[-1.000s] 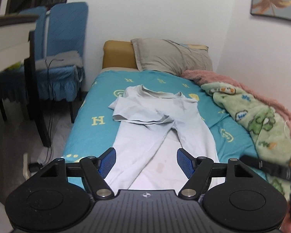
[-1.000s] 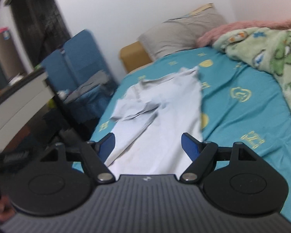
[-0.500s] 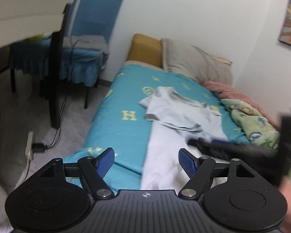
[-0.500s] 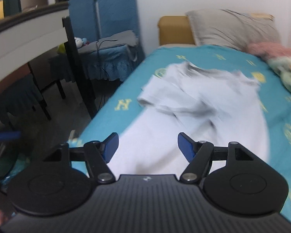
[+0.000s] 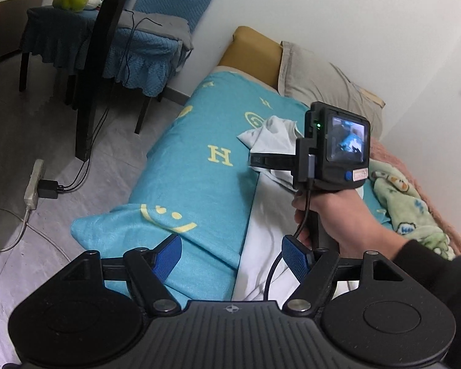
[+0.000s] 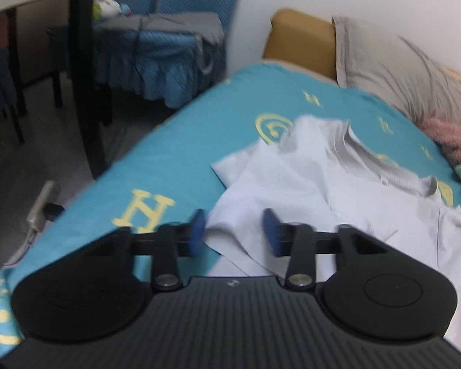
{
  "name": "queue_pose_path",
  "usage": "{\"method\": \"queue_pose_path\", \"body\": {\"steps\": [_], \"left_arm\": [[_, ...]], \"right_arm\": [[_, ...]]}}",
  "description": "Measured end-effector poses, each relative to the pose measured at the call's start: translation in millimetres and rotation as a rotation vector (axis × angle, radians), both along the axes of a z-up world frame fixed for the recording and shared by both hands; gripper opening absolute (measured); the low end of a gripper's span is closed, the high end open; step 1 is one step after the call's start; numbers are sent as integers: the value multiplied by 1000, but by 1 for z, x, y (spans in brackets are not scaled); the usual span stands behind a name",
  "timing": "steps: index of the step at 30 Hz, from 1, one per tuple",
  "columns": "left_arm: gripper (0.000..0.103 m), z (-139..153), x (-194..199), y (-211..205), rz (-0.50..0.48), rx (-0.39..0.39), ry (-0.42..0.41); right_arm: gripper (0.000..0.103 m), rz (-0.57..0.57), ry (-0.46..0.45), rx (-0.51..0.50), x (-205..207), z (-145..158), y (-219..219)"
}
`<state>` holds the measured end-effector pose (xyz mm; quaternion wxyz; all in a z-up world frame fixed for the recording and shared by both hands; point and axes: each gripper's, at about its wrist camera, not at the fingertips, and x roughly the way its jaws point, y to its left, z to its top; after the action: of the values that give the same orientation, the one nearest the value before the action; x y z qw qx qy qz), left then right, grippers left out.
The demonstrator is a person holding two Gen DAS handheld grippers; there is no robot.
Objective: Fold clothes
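We saw a pale shirt [image 6: 307, 190] lying on a bed with a teal sheet [image 6: 181, 153], near the bed's left edge. Its collar pointed toward the grey pillow [image 6: 399, 70] at the head end, and one sleeve was folded over its front.

Our right gripper [image 6: 233, 230] pointed down at the folded sleeve. Its blue jaws were closing, with cloth lying between them, but the pads did not press on the cloth yet.

Our left gripper [image 5: 232, 253] was wide open and held nothing. It sat over the foot end of the bed, where the shirt's bottom edge met the teal sheet.

In the left view, a hand [image 5: 335, 215] in a dark sleeve held the right gripper's handle.

A green blanket [image 5: 405, 203] lay along the right edge.
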<state>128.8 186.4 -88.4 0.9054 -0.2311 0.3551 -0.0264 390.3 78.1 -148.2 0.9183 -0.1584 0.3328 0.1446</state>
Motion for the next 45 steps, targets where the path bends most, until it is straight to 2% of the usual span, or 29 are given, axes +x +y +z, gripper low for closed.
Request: {"method": "queue_pose_path", "body": {"steps": [1, 3, 8, 13, 16, 19, 23, 27, 31, 33, 34, 35, 36, 37, 38, 43, 45], "left_arm": [[74, -1, 0, -1, -3, -1, 2], [74, -1, -2, -3, -3, -6, -2], [74, -1, -7, -6, -3, -15, -22], [74, 2, -9, -14, -12, -7, -56], [74, 2, -8, -19, -21, -1, -63], [74, -2, -3, -25, -33, 18, -50], [74, -10, 5, -34, -54, 44, -30], [74, -20, 14, -43, -74, 68, -3], [74, -23, 18, -51, -83, 105, 0], [74, -23, 18, -52, -84, 112, -1], [74, -23, 18, -52, -84, 114, -2], [74, -22, 17, -53, -85, 118, -6], [74, -21, 16, -54, -85, 126, -12], [74, -19, 14, -55, -86, 135, -20], [74, -18, 13, -57, -89, 141, -28], [74, -10, 1, -64, -105, 162, -57], [74, -8, -3, -64, -100, 144, -51]], "right_arm": [[8, -14, 5, 5, 2, 0, -3], [4, -39, -15, 67, 2, 9, -13], [4, -131, -131, 211, 4, 54, -45], [4, -287, -265, 250, 31, 96, -96], [4, -400, -294, 250, 54, 104, -133], [4, -501, -274, 263, 73, 93, -170], [4, -576, -198, 259, 90, 52, -201], [6, -583, -156, 332, 93, 15, -223], [7, -554, -118, 409, 93, 8, -232], [10, -529, -98, 441, 88, 15, -236], [19, -516, -91, 451, 84, 20, -237], [43, -498, -89, 458, 77, 25, -236], [57, -476, -92, 463, 68, 31, -235], [75, -459, -101, 466, 58, 37, -234], [79, -447, -113, 469, 46, 43, -231], [77, -417, -87, 514, -17, 74, -223], [77, -388, -75, 509, -50, 88, -220]]}}
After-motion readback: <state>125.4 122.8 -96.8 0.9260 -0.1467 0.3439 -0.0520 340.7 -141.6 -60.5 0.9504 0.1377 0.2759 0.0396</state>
